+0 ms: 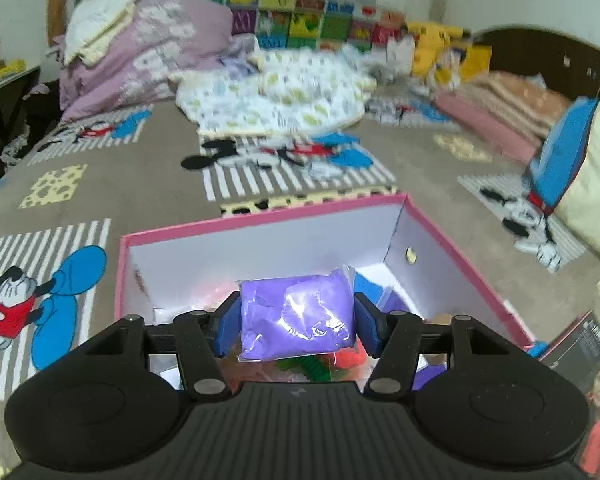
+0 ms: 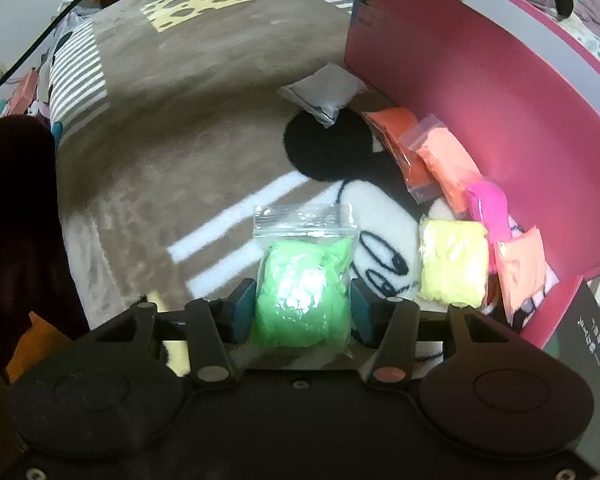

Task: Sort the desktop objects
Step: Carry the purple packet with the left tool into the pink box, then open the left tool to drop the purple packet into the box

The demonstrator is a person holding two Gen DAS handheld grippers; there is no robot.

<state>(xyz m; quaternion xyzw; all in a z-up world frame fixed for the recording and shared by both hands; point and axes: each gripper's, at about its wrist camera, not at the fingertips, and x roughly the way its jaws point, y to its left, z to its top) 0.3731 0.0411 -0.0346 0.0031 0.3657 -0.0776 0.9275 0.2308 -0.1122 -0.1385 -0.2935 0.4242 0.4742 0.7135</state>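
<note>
While both grippers are seen from behind their own fingers, the largest item recorded is the cartoon-print bed cover [image 1: 148, 184], on which everything lies. Next in size is the pink cardboard box [image 1: 260, 220], open-topped with white inner walls; in the left wrist view its long axis runs away from the camera toward the far bedding [image 1: 268, 100]. Its interior is shown only in that view: several coloured packets are seen at the bottom, blurred and partly hidden. In the right wrist view only the box's pink outer wall [image 2: 480, 120] is shown.

The left gripper [image 1: 296, 320] is clamped on a purple clay packet [image 1: 296, 312], held above the box opening; the blue pads [image 1: 228, 324] are pressed on its two sides, and its transparent sealed end points up and to the right.

The right gripper [image 2: 302, 306] is closed on a green clay packet [image 2: 302, 300], low over the cover, with the clear zip end pointing away from the camera and the long axis along the fingers.

Shown only in the right wrist view, along the box's outer wall: a white packet [image 2: 324, 92], an orange packet [image 2: 400, 140], a pale orange packet [image 2: 444, 160], a yellow packet [image 2: 452, 266], a magenta packet [image 2: 490, 208] and a peach packet [image 2: 522, 268].
</note>
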